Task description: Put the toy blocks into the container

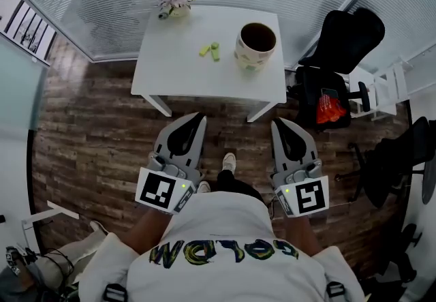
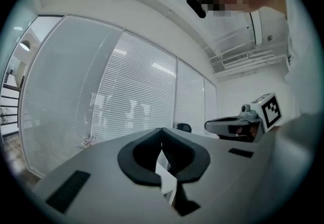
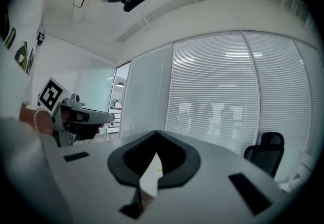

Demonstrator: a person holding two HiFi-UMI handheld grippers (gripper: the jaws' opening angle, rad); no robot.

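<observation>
Both claws are clenched, with nothing between their jaws. The left claw (image 1: pixel 196 118) and the right claw (image 1: pixel 277 123) are held at the person's waist, pointing level toward the white counter (image 1: pixel 170 72) and well apart from it. The two green blocks (image 1: pixel 210 51) lie close together on the counter, just left of the container (image 1: pixel 246 56), which stands upright near the right edge. No block can be seen in it, though its dark inside hides the bottom.

The main risk is arriving with the jaws closed, since a clenched claw would likely shove the small blocks across the counter. The blocks nearly touch, so a grasp on one could knock the other away or pinch both crookedly. They also sit low, so a level approach may skim over them. A careless right claw could bump the container toward the edge.
</observation>
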